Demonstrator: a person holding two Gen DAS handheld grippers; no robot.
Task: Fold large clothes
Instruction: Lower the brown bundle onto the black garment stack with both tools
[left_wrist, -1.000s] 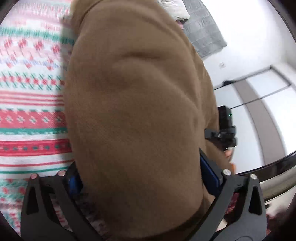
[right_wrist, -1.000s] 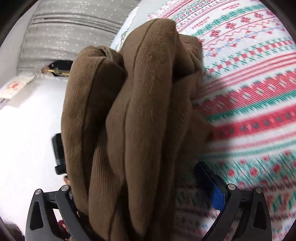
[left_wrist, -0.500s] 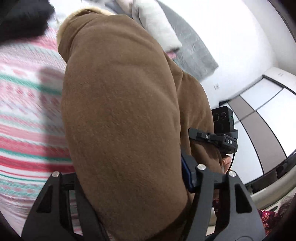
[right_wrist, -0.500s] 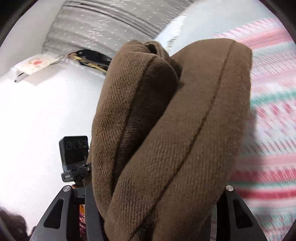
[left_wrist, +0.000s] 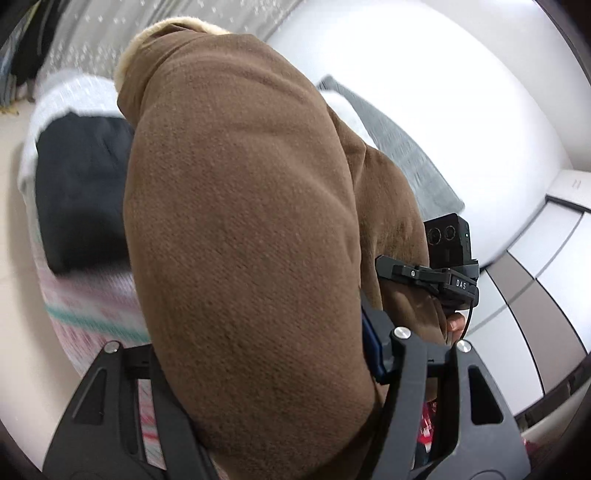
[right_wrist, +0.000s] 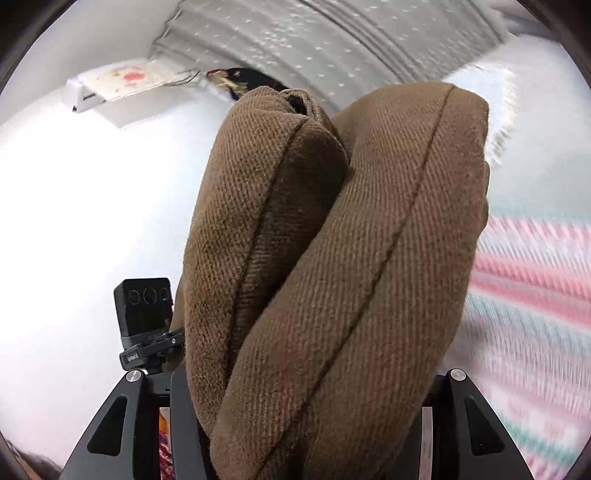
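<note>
1. Left tool (left_wrist: 258, 369): clenched on a thick fold of the brown coat (left_wrist: 240, 221). The fabric fills the gap between its black fingers (left_wrist: 410, 387) and bulges out above them. The jaws closed further within the last second, with the coat between them.
2. Right tool (right_wrist: 303, 406): likewise clenched on the brown coat (right_wrist: 332, 258), gripping several stacked layers with visible seam lines. Its jaws also closed further within the last second, with fabric between them.
3. Task item location: the coat is held bunched between both tools, above the bed. A pale fleece collar (left_wrist: 173, 33) shows at its far end in the left wrist view.
4. Bed: covered by a patterned blanket (right_wrist: 535, 295) with red, green and white bands; blurred in both views.
5. A black garment (left_wrist: 81, 192) lies on the bed, beyond the coat, toward the left of the left wrist view.
6. Surroundings: a grey curtain (right_wrist: 332, 37) and a white wall (right_wrist: 74, 203) lie behind.
7. Each wrist view shows the opposite tool's camera block (left_wrist: 448, 240) beside the coat.
8. Containers: cannot tell; none can be made out in either view.
</note>
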